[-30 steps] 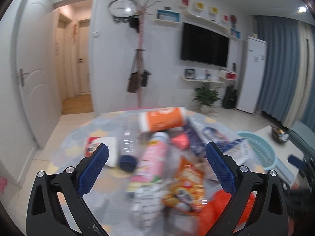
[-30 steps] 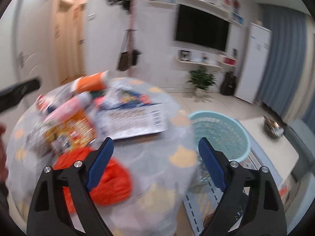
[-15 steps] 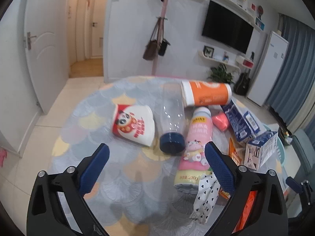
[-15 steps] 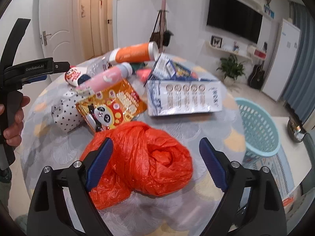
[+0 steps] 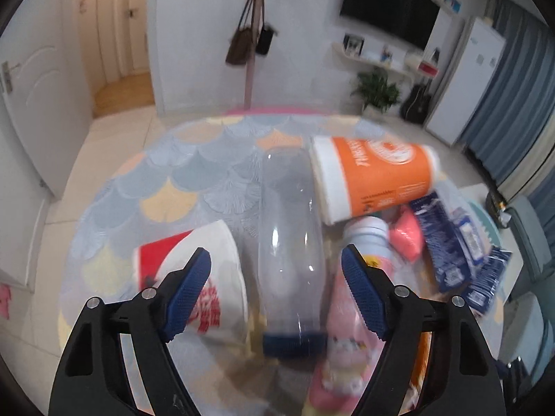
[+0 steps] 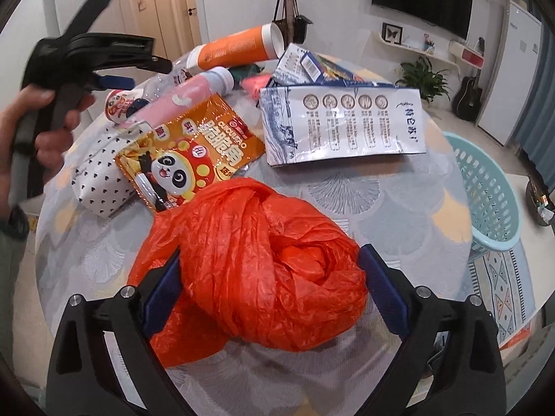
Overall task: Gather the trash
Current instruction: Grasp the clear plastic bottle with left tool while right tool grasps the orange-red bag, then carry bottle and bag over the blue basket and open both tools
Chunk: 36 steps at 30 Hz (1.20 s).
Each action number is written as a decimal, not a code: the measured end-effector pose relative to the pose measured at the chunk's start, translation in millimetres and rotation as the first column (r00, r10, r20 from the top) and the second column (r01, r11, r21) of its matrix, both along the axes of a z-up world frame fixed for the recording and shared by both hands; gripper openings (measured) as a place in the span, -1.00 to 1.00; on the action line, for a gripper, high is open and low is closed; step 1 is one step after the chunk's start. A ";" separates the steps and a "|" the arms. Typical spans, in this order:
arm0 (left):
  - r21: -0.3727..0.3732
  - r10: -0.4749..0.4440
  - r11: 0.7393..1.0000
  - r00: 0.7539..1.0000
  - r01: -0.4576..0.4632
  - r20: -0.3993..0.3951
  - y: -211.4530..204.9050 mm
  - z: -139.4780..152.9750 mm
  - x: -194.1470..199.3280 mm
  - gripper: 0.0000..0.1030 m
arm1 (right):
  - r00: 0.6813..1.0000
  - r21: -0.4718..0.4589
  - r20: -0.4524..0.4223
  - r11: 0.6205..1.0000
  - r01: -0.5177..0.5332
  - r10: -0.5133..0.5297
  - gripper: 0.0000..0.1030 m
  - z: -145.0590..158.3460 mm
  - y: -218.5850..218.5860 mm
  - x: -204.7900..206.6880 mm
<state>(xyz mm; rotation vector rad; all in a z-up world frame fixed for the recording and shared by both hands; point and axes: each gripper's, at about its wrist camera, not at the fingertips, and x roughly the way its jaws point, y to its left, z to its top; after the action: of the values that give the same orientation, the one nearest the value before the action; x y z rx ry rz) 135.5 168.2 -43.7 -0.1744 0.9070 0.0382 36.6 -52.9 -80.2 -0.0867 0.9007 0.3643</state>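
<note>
Trash lies on a round table (image 5: 194, 173). My left gripper (image 5: 277, 277) is open, its jaws on either side of a clear plastic bottle (image 5: 289, 242) with a dark blue cap. A red and white paper cup (image 5: 204, 277) lies left of it, a pink bottle (image 5: 350, 312) right, an orange tube (image 5: 378, 180) behind. My right gripper (image 6: 270, 277) is open around a crumpled orange plastic bag (image 6: 270, 270). A panda snack packet (image 6: 187, 152), a dotted wrapper (image 6: 100, 176) and a blue and white carton (image 6: 343, 124) lie beyond it.
A light blue laundry basket (image 6: 485, 187) stands on the floor right of the table. The left gripper and the hand holding it (image 6: 52, 104) show at the left of the right wrist view. Blue cartons (image 5: 451, 239) lie at the table's right side.
My left gripper has moved down and forward over the clear bottle, which now lies between its jaws. My right gripper has closed in on the orange bag, which now fills the gap.
</note>
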 end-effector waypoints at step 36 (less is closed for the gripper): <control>-0.084 -0.040 0.995 0.977 0.058 0.212 -31.4 72.2 -48.5 -0.11 | 0.943 0.141 0.328 0.990 0.010 -0.056 -0.08 82.5 -57.1 -4.6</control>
<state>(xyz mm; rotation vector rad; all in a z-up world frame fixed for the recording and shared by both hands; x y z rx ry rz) 87.0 136.8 28.5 -0.2352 0.7020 -0.0662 32.0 -110.0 2.3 -0.0046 0.5414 0.3666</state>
